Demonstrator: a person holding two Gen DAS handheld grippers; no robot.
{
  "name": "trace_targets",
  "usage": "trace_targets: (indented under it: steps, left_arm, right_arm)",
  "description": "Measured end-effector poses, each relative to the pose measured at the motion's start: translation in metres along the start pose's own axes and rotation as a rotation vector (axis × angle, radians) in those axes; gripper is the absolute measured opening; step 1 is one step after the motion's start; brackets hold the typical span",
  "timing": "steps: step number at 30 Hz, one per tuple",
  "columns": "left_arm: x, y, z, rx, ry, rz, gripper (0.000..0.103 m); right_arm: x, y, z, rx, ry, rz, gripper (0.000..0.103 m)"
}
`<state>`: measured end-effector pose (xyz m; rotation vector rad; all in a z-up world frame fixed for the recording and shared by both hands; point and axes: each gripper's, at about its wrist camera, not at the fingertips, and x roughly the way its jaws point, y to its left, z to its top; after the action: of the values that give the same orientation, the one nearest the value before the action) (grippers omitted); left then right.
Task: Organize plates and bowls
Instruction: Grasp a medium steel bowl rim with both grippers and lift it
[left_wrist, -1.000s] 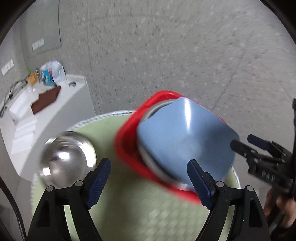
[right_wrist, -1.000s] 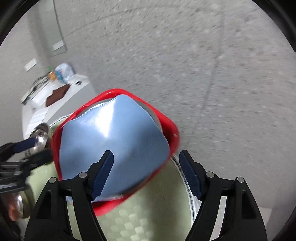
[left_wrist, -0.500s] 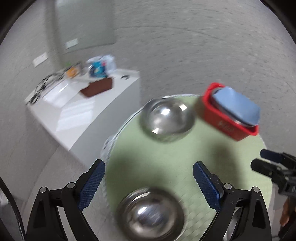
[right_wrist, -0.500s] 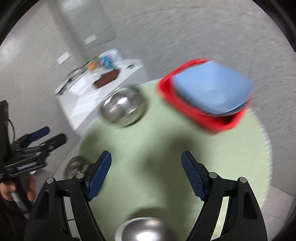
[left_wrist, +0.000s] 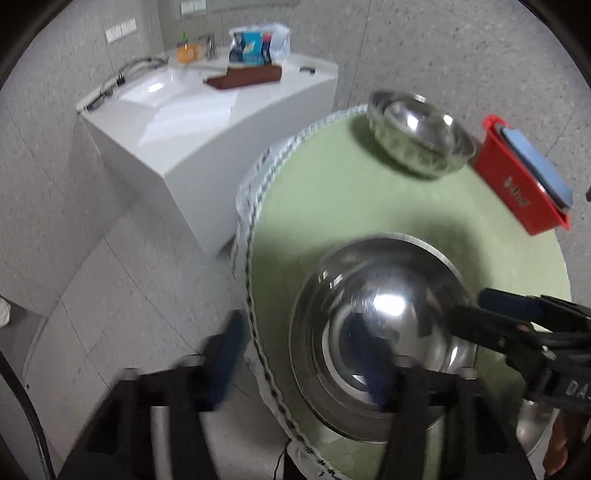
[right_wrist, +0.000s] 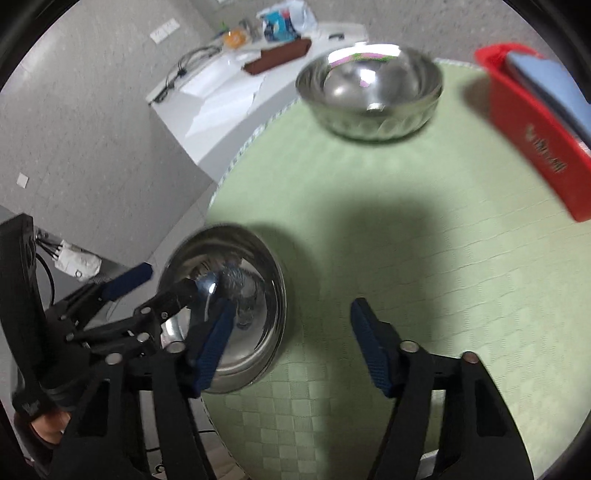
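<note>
A steel bowl (left_wrist: 384, 332) sits near the front left edge of the round green table (left_wrist: 332, 206); it also shows in the right wrist view (right_wrist: 236, 310). My left gripper (left_wrist: 303, 354) is open, its jaws straddling the bowl's near rim. My right gripper (right_wrist: 291, 343) is open and empty over the mat, its left finger (right_wrist: 214, 339) overlapping that bowl. A second steel bowl (left_wrist: 417, 133) stands at the far edge (right_wrist: 369, 96). A red bin (left_wrist: 517, 181) holds a blue plate (left_wrist: 535, 162) at the right (right_wrist: 535, 122).
A white counter (left_wrist: 207, 118) with a brown tray, snack bags and cables stands beyond the table on the left. Grey tiled floor lies below the table's left edge. Another steel rim (left_wrist: 532, 432) shows under the right gripper's body.
Both grippers pulled back from the red bin and swung down to the near steel bowl. The left gripper's jaws now straddle that bowl's rim.
</note>
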<state>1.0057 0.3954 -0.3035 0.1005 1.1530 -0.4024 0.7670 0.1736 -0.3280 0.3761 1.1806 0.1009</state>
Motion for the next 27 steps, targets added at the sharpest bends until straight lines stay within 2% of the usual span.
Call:
trace_targets:
  steps: [1, 2, 4, 9, 13, 16, 19, 24, 27]
  left_arm:
    - [0.002, -0.001, -0.001, -0.004, 0.012, -0.014, 0.022]
    - [0.003, -0.001, 0.001, -0.006, 0.014, -0.015, 0.016]
    - [0.002, 0.001, 0.002, -0.011, 0.005, -0.009, 0.014]
    - [-0.009, 0.000, 0.012, -0.005, -0.053, -0.025, 0.013]
    - [-0.033, -0.012, 0.035, 0.038, -0.115, -0.066, 0.013]
    - [-0.049, -0.020, 0.064, 0.091, -0.172, -0.110, 0.013]
    - [-0.055, -0.030, 0.109, 0.165, -0.209, -0.158, 0.013]
    - [-0.036, -0.036, 0.167, 0.278, -0.192, -0.226, 0.013]
    - [-0.015, -0.042, 0.194, 0.347, -0.175, -0.231, 0.013]
  right_arm:
    - [0.006, -0.001, 0.001, -0.001, 0.020, 0.002, 0.046]
    - [0.010, -0.001, 0.001, -0.005, 0.034, 0.007, 0.040]
    - [0.016, 0.000, 0.001, -0.016, 0.052, 0.017, 0.015]
    - [0.014, -0.004, 0.004, -0.024, 0.037, 0.017, 0.011]
    - [-0.015, -0.010, 0.016, -0.006, -0.028, 0.012, 0.011]
    - [-0.045, -0.012, 0.032, 0.008, -0.096, -0.010, 0.011]
    - [-0.068, -0.014, 0.056, 0.027, -0.166, -0.054, 0.011]
    - [-0.076, -0.032, 0.105, 0.122, -0.235, -0.135, 0.011]
    - [-0.069, -0.045, 0.128, 0.180, -0.252, -0.190, 0.011]
